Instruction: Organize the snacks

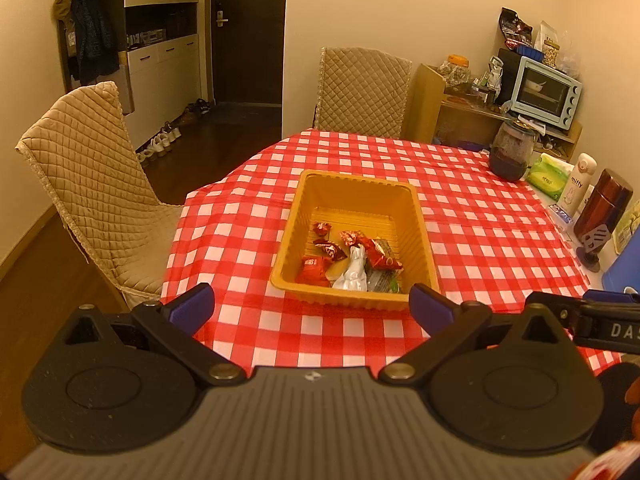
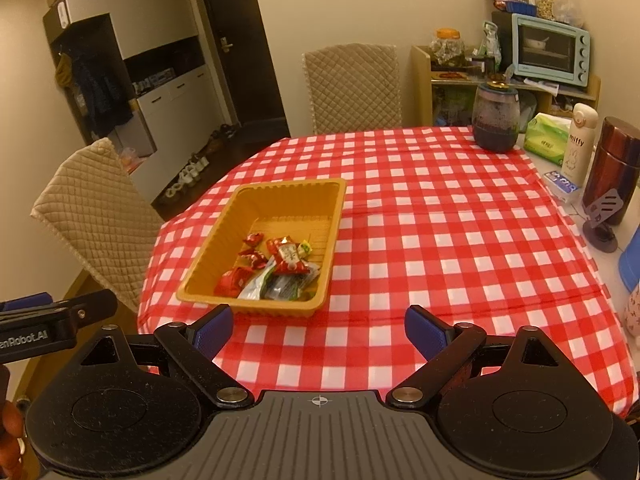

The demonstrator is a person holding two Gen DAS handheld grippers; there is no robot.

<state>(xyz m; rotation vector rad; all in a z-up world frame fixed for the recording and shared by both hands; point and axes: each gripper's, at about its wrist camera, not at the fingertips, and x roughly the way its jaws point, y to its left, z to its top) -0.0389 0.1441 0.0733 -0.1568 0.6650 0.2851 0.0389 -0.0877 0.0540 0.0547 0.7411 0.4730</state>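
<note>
The snacks are seen gathered in the near half of the yellow tray, which rests on the checked cloth of the surface toward its left edge; no wrapper is seen lying loose on the cloth, so the gathering is judged to be nearly or wholly done. The left gripper is held just short of the tray's near rim with its jaws spread wide and nothing between them; the right gripper is held beside it, over bare cloth to the right of the tray, its jaws likewise wide and empty. If a final tidy is intended, the tray is best steadied at its near rim by one pair of jaws while the wrappers are nudged flat by the other; the thin plastic wall should be pinched lightly, since it is likely to flex; the foil packets should be taken by an edge, not crushed.
</note>
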